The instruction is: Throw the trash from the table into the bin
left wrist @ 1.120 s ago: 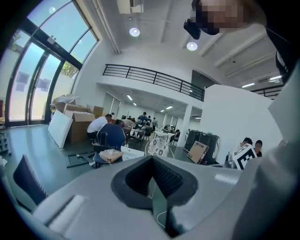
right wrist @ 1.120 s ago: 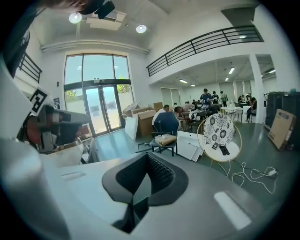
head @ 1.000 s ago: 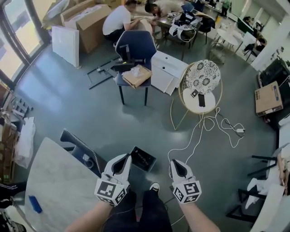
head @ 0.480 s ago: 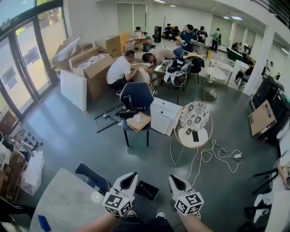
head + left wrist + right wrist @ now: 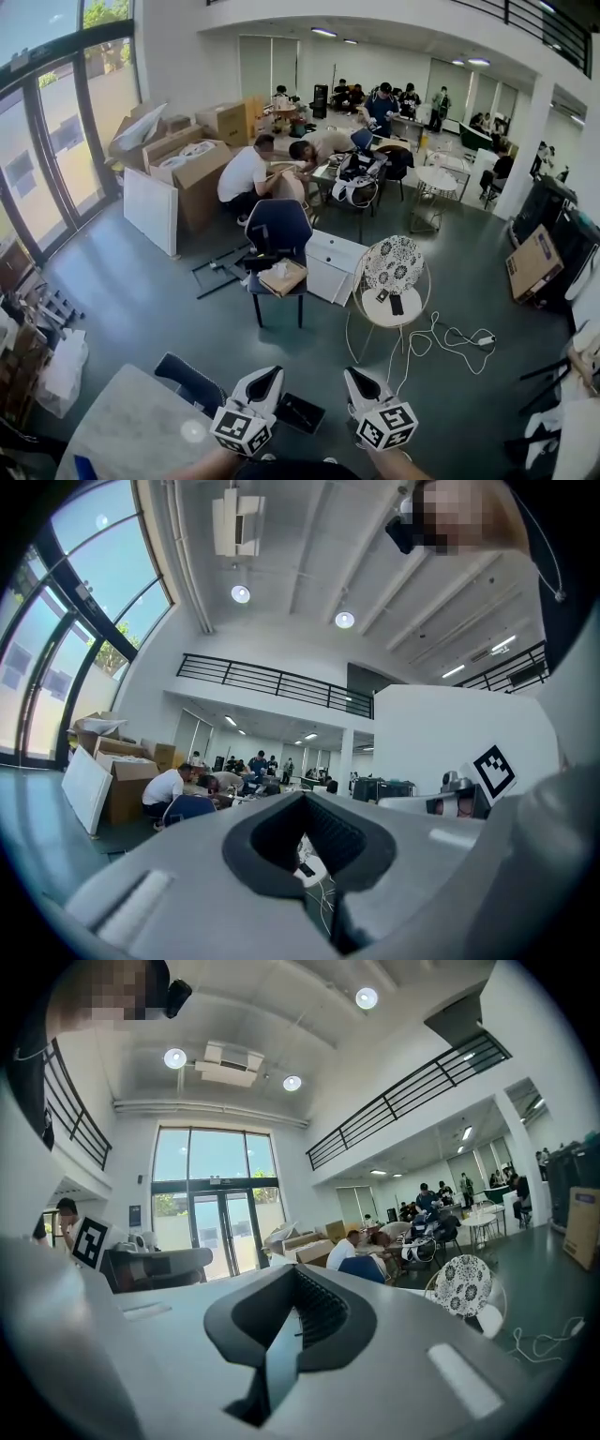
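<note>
Two shut grippers and no trash in either, that's the short version. Only the head view gives me the actual job. The marble table [image 5: 127, 427] sits bottom left, with a small blue thing [image 5: 84, 466] on it right at the picture's lower edge. There's also a pale round spot [image 5: 192, 431] further in that I can't tell from glare. The bin [image 5: 302, 412], a dark open box on the floor, lies near the table just past a black chair [image 5: 190, 380]. From up here it shows between the left gripper [image 5: 272, 375] and the right gripper [image 5: 352, 376]. Both gripper views look out level across the hall, so table and bin show up in neither. What they catch instead is the high ceiling that the head view cuts off. The left one has the round lamps [image 5: 241, 593] and the mezzanine railing [image 5: 272, 679]. The right one has the ceiling AC unit [image 5: 230, 1058], the tall glass doors [image 5: 214, 1227] and the round patterned chair [image 5: 462, 1285] side-on. On the left gripper the jaws are pressed together with nothing between them. The right gripper's jaws are fully together too, and empty. Neither gripper touches anything; both hang in the air above the floor.
</note>
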`<state>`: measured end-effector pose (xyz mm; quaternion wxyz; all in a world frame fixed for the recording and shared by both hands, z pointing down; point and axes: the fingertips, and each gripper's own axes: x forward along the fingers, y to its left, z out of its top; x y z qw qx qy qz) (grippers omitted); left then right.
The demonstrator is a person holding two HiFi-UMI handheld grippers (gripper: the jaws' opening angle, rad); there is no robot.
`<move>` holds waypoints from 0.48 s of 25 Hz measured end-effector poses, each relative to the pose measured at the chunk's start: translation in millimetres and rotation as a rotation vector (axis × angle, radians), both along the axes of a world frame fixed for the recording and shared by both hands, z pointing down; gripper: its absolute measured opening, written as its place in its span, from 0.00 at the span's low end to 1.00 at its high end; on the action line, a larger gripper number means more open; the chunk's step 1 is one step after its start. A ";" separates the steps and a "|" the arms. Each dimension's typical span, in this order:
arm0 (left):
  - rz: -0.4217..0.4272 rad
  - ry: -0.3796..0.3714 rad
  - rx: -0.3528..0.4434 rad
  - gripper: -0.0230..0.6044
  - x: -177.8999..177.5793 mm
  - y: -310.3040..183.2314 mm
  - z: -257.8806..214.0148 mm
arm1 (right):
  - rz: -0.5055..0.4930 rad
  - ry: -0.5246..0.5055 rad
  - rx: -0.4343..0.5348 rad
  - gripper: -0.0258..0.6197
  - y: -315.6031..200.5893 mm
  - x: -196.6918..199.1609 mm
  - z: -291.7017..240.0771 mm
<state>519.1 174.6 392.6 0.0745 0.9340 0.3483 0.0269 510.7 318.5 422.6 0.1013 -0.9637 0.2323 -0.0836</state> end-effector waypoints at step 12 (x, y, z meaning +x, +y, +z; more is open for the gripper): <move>-0.024 0.000 0.006 0.04 -1.9 -2.8 -0.3 | -0.013 -0.004 0.003 0.08 -3.9 1.5 -0.8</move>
